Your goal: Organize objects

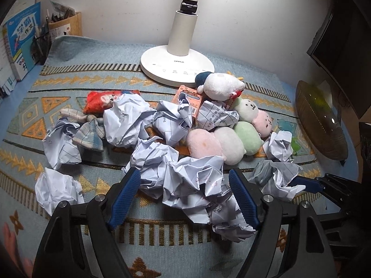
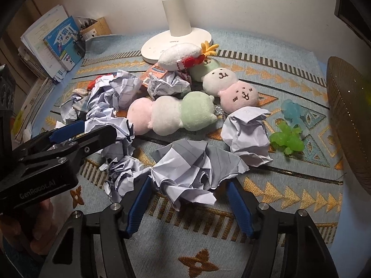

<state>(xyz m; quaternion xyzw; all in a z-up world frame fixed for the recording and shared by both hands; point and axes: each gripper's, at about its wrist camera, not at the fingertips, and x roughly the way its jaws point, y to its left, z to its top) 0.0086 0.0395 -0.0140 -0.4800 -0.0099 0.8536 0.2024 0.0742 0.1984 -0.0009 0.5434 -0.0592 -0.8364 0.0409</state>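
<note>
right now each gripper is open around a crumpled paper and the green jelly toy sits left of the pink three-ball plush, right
Not quite. In the right wrist view the green jelly toy lies right of the pink three-ball plush. Both the left gripper and right gripper are open around crumpled paper.

I can't see the orange box (image 1: 193, 102) whole under the paper (image 1: 129, 120), and the lamp (image 1: 185, 30) is cropped on top.
</note>
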